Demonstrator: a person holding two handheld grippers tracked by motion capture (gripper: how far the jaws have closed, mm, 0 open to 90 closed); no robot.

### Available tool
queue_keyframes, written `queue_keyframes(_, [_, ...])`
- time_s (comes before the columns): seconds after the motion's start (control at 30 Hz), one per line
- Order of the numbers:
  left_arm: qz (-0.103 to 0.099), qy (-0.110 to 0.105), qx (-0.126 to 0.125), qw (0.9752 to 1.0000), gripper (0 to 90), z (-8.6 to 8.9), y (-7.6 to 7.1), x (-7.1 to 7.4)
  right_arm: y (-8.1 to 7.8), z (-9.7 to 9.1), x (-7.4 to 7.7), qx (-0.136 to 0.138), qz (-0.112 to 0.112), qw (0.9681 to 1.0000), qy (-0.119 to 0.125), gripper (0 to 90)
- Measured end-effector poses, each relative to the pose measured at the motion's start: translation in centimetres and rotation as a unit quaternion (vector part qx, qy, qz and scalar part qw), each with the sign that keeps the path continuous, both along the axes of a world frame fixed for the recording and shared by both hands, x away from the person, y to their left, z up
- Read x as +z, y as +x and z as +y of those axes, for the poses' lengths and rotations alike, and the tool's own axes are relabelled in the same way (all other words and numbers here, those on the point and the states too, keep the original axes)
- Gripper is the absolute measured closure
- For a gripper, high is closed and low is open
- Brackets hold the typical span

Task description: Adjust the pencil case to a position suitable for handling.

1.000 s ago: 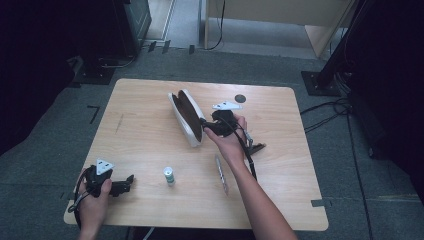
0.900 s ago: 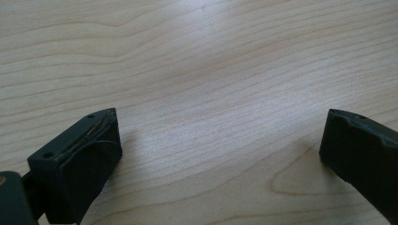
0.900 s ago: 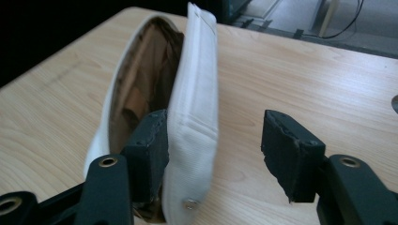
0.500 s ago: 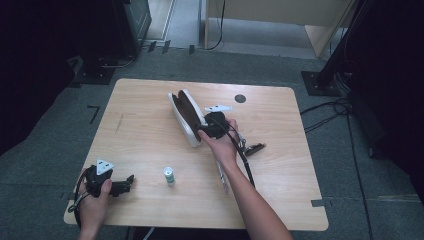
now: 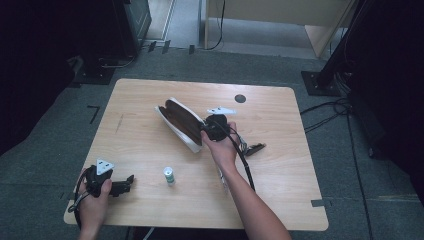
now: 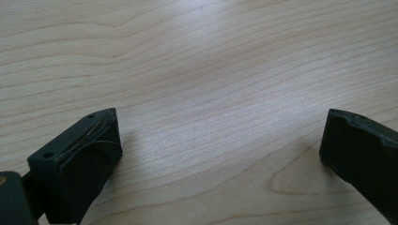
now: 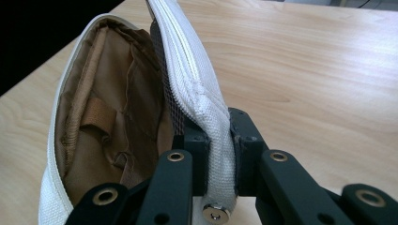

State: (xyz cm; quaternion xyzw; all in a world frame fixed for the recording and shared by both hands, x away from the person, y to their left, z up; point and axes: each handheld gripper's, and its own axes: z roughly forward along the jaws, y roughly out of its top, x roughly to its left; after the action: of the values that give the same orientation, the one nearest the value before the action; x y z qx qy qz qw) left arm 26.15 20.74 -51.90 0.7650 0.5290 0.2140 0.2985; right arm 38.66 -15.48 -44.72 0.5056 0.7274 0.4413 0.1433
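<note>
While our right tool (image 7: 219,159) has just been closing, its jaws now pinch the near flap of the white pouch (image 5: 182,122), which lies unzipped near the middle of the bench (image 5: 280,200) with its brown lining showing. Our left tool (image 6: 220,154) rests at the near left corner of the bench, jaws spread wide over bare wood, and a small white bottle (image 5: 169,175) stands between the two hands

Open white pouch (image 5: 182,122) with brown lining, mid-table, one edge clamped.
</note>
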Motion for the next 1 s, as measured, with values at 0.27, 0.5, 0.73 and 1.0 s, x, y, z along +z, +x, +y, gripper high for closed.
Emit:
queue_keyframes(0.27, [0.000, 0.000, 0.000, 1.0000, 0.0, 0.0, 0.0, 0.0, -2.6, 1.0, -0.7, 0.009, -0.001, 0.9999, 0.012, 79.7])
queue_keyframes(0.5, [0.000, 0.000, -0.001, 1.0000, 0.0, 0.0, 0.0, 0.0, -3.7, 1.0, -1.6, 0.017, -0.004, 0.9998, 0.013, 71.3])
queue_keyframes(0.73, [0.001, 0.001, -0.002, 1.0000, 0.0, 0.0, 0.0, 0.0, -4.6, 0.5, -0.5, 0.026, -0.033, 0.9991, 0.007, 53.3])
queue_keyframes(1.0, [0.001, 0.002, -0.003, 1.0000, 0.0, 0.0, 0.0, 0.0, -6.1, -0.8, 1.6, 0.032, -0.062, 0.9974, 0.016, 47.6])
